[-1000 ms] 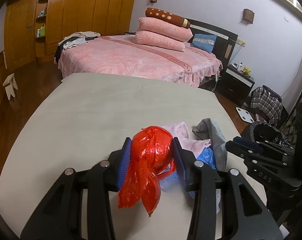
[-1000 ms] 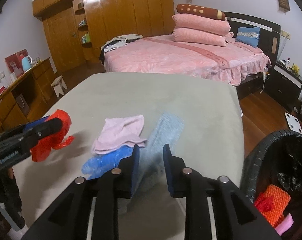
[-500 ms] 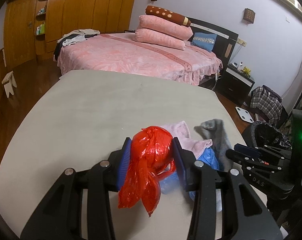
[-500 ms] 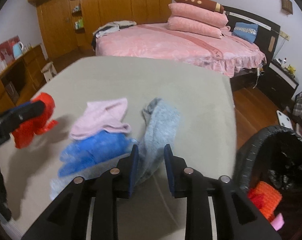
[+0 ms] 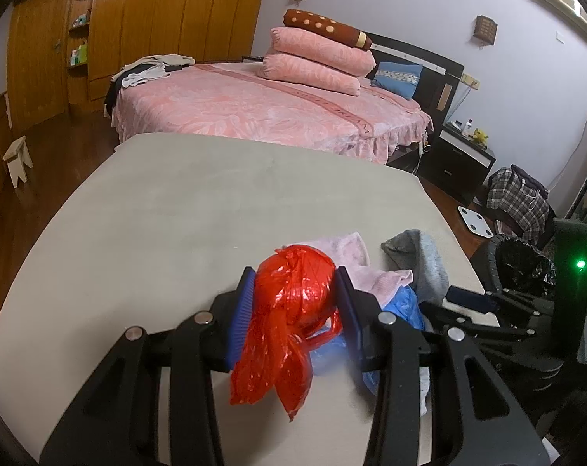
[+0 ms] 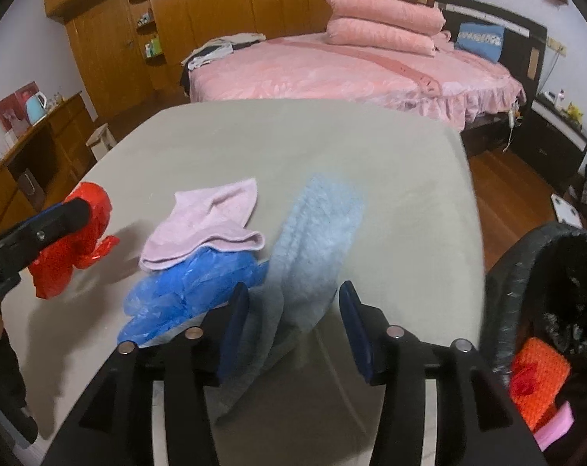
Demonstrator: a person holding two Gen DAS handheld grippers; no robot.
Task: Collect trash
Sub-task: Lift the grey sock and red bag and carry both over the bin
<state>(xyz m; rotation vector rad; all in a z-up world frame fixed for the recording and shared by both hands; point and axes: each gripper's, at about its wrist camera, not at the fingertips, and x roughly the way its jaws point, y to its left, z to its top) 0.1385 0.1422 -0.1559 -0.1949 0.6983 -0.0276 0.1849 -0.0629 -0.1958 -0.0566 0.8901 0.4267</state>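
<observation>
**Mid-task: one bag in hand, pile left on the table, bin partly filled**

I have the left gripper point(image 5: 293, 306) clamped on the red plastic bag point(image 5: 289, 310); its blue pads press both sides of the crumpled bundle and the loose tails hang down below the fingers. In the right view the bag looks lifted off the table point(image 6: 332, 147), a shadow under it. Not binned yet.

My right gripper point(image 6: 293, 326) has its jaws spread wide, holding nothing. The grey-blue fuzzy cloth point(image 6: 313, 240) lies between and ahead of the fingers, flat on the table, blurred. I can't tell if the pads touch it.

Left on the table: pink cloth point(image 6: 212, 221) lying partly over the blue plastic bag point(image 6: 184, 291), with the fuzzy cloth just beside them to the right. All three near the table's right edge, close together.

Trash bin point(image 6: 526, 264), black-lined, stands off the table's right side, near my right gripper. Inside I see an orange knitted item point(image 6: 538, 372) with something red on it and a pink scrap point(image 6: 553, 427), so I judge some collecting is done.

My estimate: roughly midway. Remaining: carry the red bag across to the bin, then whichever of the three table items count as trash; the blue bag surely, the cloths I can't say.
</observation>
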